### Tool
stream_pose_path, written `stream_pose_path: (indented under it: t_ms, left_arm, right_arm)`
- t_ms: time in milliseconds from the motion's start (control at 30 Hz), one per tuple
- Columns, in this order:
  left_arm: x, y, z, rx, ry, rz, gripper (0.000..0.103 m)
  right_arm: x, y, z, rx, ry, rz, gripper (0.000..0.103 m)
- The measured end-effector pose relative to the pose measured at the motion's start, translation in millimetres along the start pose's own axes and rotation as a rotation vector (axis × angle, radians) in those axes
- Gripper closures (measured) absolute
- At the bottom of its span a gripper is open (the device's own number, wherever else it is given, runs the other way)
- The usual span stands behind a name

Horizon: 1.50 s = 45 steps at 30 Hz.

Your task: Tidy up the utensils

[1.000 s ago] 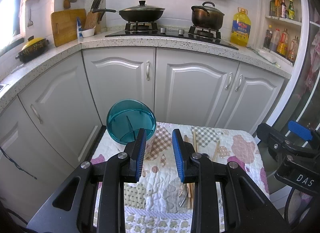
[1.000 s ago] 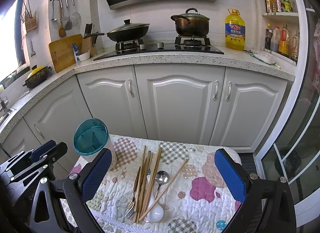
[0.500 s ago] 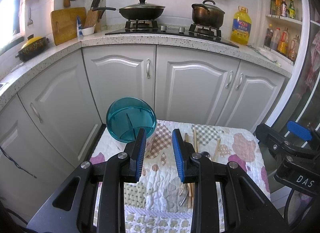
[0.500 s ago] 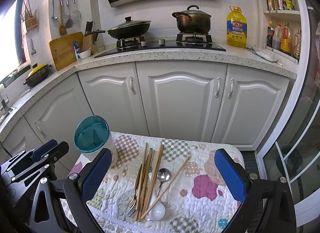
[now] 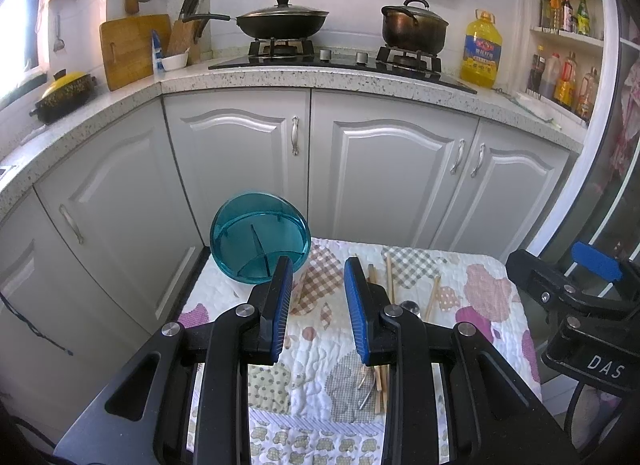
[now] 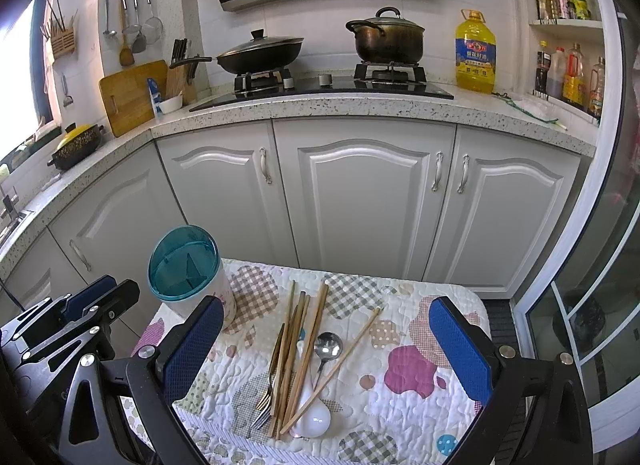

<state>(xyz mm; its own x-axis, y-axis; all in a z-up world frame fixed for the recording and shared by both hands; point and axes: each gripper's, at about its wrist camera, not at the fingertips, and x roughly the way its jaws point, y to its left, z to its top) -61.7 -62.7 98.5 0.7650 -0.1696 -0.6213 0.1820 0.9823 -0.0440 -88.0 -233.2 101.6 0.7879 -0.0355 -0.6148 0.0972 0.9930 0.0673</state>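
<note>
A utensil holder with a teal divided top stands at the far left corner of the quilted table cover. Several wooden chopsticks, a fork, a metal spoon and a white ceramic spoon lie in a loose pile mid-table. My right gripper hovers over the pile, wide open and holding nothing. My left gripper is open with an empty gap, just right of the holder and above the cloth. The chopsticks show partly behind its right finger.
Grey cabinet doors close off the far side of the small table, under a speckled counter with a stove, a wok and a pot. A glass door stands to the right. The table's edges drop off on all sides.
</note>
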Motion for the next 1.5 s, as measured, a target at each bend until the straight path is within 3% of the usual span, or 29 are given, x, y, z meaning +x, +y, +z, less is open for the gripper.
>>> stream_pose_path:
  t_ms: [1167, 1500]
  left_arm:
    - [1, -2, 2, -0.006, 0.011, 0.004, 0.077]
    - [27, 12, -17, -0.033, 0.107, 0.002, 0.077]
  right_arm:
    - [4, 0, -4, -0.006, 0.026, 0.006, 0.001]
    - [23, -22, -15, 0.02, 0.08, 0.004, 0.001]
